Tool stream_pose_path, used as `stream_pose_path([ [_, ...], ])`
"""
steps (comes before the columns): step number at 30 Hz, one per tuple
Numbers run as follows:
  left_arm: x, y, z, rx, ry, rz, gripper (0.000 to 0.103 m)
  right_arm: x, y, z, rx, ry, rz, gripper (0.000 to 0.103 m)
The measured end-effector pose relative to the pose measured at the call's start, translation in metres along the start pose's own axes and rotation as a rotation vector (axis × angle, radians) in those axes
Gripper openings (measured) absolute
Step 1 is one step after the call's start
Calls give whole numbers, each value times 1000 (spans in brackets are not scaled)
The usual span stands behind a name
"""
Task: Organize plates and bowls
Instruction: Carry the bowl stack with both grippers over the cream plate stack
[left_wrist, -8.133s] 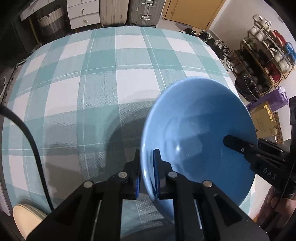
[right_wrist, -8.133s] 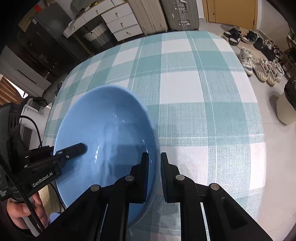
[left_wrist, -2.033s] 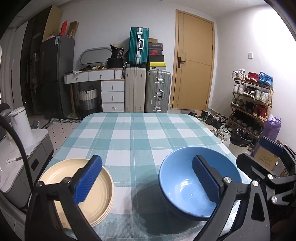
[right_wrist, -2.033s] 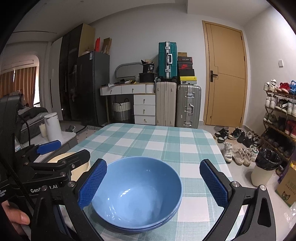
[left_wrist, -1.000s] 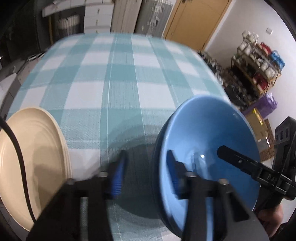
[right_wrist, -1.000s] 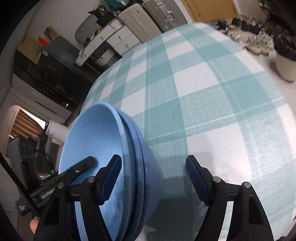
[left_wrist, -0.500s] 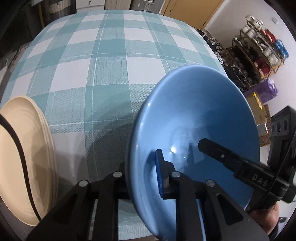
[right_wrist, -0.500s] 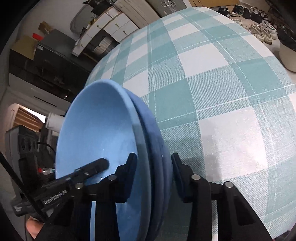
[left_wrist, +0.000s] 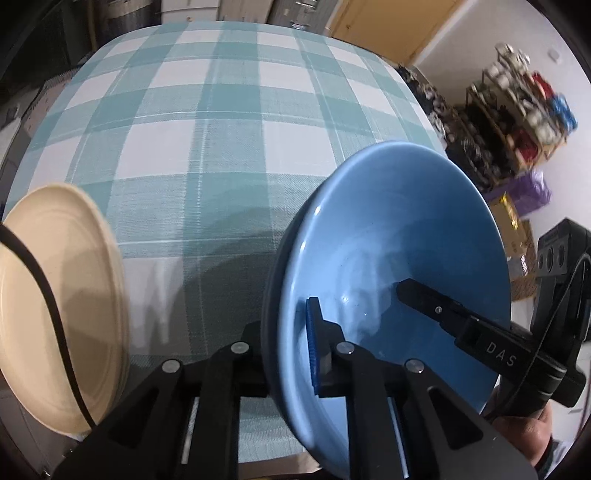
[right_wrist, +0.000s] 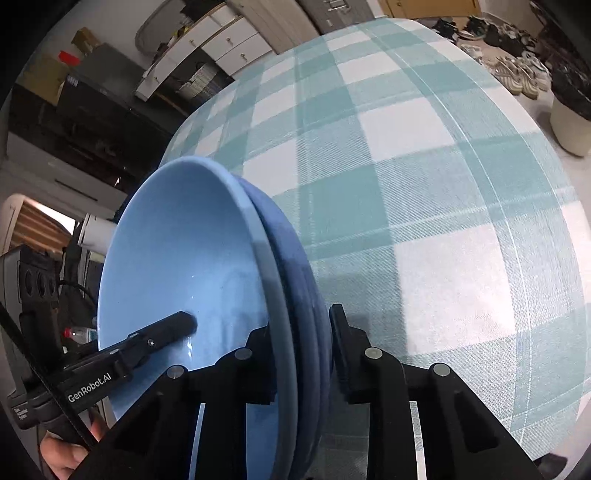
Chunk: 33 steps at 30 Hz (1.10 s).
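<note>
A stack of nested blue bowls (left_wrist: 399, 229) (right_wrist: 177, 251) sits near the front edge of the checked tablecloth (left_wrist: 221, 110). My left gripper (left_wrist: 284, 332) straddles the stack's left rim, one blue pad inside and the other finger outside. Its jaws are closing, pads against the rim. My right gripper (right_wrist: 299, 332) straddles the opposite rim, jaws closing, with the rims of the stacked bowls pinched between its fingers. Each view shows the other gripper's finger (left_wrist: 424, 295) (right_wrist: 181, 321) reaching into the top bowl. A stack of cream plates (left_wrist: 55, 295) lies left of the bowls.
The table's far half (right_wrist: 424, 184) holds nothing. Beyond its right edge stand a shoe rack (left_wrist: 517, 110), a cardboard box (left_wrist: 513, 221) and a white bin (right_wrist: 572, 125). A person's hand (right_wrist: 62, 458) holds the left gripper's handle. A black cable (left_wrist: 44, 295) crosses the plates.
Both grippers came down from open above the table onto the bowl stack. Over the last second their jaws narrowed onto opposite rims.
</note>
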<state>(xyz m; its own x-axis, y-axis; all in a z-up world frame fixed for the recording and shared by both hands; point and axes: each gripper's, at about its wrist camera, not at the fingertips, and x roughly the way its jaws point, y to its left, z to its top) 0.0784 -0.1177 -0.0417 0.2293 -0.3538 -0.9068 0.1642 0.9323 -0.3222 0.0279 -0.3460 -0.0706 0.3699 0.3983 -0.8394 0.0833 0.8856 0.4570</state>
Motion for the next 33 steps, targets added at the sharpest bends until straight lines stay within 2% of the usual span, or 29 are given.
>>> stream_pose_path([
  [10,-45,36,4,-79,-75,-17,11,-11,65,17,-83,-5,7,24],
  [17,-89,93,7,-162,-145,-10,11,0,133,21,-142,11,65,24],
  [24,-120,156,-6,-231,-197,47,11,39,208,17,-211,68,112,24],
  [29,-120,202,-17,-303,-187,69,11,76,242,5,-240,125,115,24],
  [33,-112,223,-24,-336,-170,68,11,100,252,1,-248,153,102,24],
])
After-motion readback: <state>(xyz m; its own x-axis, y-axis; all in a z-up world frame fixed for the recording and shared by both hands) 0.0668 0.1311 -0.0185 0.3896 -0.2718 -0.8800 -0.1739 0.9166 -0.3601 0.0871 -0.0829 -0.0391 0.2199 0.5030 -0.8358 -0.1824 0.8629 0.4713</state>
